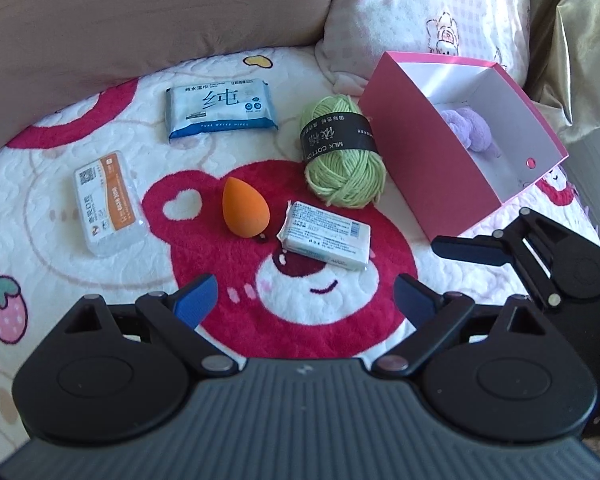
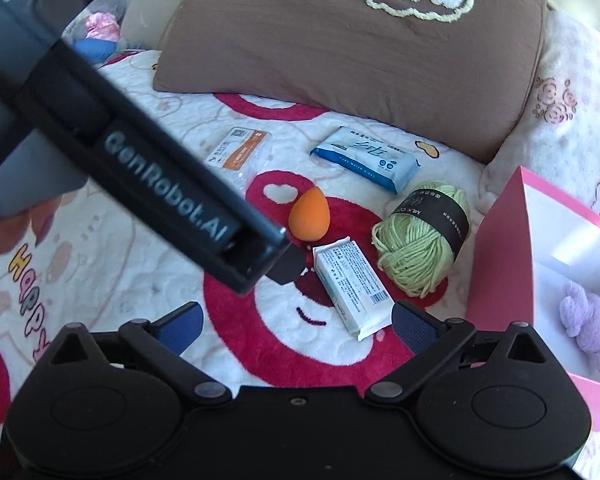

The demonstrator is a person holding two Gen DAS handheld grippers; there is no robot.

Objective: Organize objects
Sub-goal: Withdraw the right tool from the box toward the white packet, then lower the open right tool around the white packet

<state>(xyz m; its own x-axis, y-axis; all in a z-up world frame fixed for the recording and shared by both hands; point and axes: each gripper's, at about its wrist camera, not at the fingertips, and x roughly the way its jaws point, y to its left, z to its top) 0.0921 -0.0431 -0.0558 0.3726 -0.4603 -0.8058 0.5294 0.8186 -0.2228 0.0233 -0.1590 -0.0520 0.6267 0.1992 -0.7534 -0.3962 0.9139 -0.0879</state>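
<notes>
On the bear-pattern blanket lie an orange makeup sponge [image 1: 244, 210], a white wrapped packet [image 1: 326, 236], a green yarn ball [image 1: 342, 152], a blue wet-wipes pack [image 1: 220, 110] and a clear case with an orange label [image 1: 108, 204]. A pink box [image 1: 440, 148] stands open at the right, and a purple plush piece [image 1: 470, 128] lies inside it. My left gripper [image 1: 306, 292] hovers open over the bear's face, short of the packet, with nothing between its fingers. My right gripper [image 2: 298, 320] is open too, above the near end of the packet [image 2: 352, 284], beside the box [image 2: 496, 264].
A brown pillow [image 2: 352, 48] leans at the back and a pink floral pillow [image 1: 428, 12] sits behind the box. A gold curtain [image 1: 580, 48] hangs at the far right. The left tool's black housing [image 2: 140, 168] crosses the upper left of the right wrist view.
</notes>
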